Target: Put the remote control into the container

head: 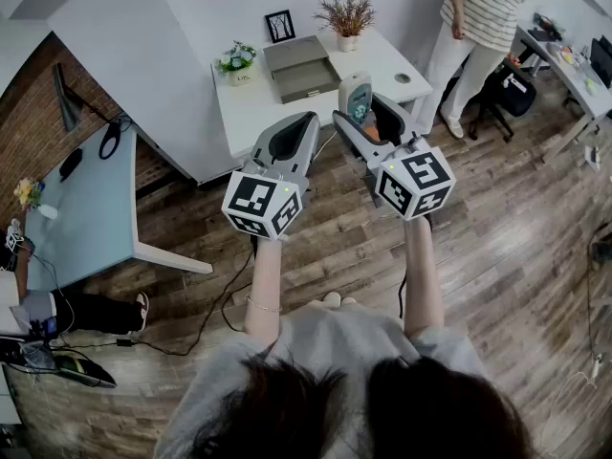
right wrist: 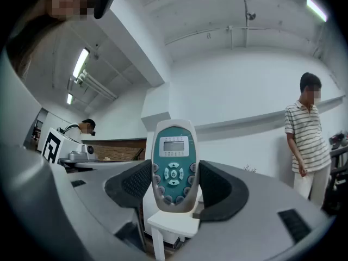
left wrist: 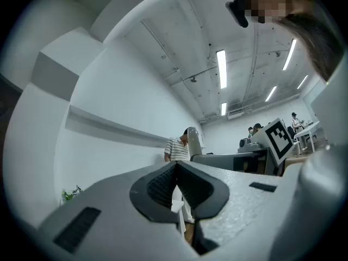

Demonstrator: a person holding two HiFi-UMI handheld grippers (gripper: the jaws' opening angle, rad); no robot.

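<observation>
A white remote control with a teal face and a small screen stands upright between the pads of my right gripper, which is shut on it. In the head view the remote control is held in the air by the right gripper just in front of the white table. The container, an open grey box with its lid laid back, sits on that table beyond both grippers. My left gripper hangs beside the right one, shut and empty; its pads meet.
On the table are a small flower planter, a picture frame and a potted dry plant. A person in a striped shirt stands at the far right. A pale blue table is at the left, with cables on the wooden floor.
</observation>
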